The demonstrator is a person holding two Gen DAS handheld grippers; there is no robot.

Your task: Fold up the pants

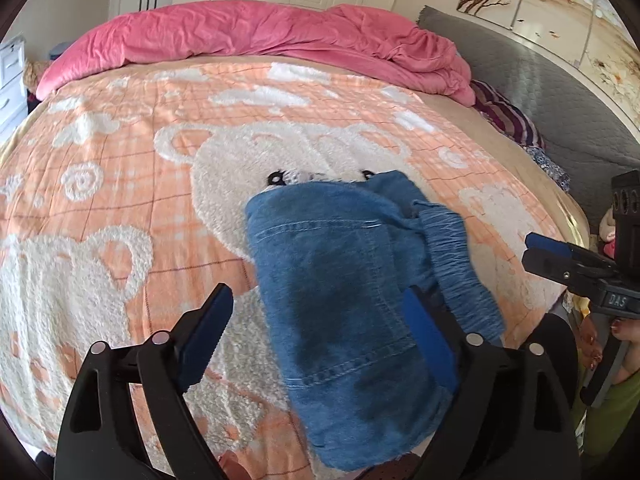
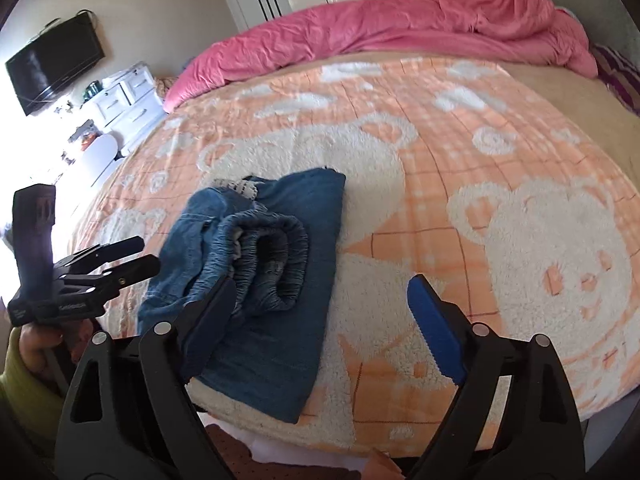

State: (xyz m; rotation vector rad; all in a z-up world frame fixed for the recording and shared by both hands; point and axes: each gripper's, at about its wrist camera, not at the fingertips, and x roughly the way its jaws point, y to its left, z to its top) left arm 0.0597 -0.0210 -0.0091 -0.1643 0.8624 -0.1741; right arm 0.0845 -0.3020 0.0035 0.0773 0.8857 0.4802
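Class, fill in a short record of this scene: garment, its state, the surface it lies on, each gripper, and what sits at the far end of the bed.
garment: blue denim pants
state: folded into a compact bundle, elastic waistband on top
surface: orange teddy-bear blanket on the bed
left gripper: open, above the bundle, gripping nothing
right gripper: open, gripping nothing
far end: crumpled pink duvet

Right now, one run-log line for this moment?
pants: folded on bed blanket | left gripper: open | right gripper: open, nothing held
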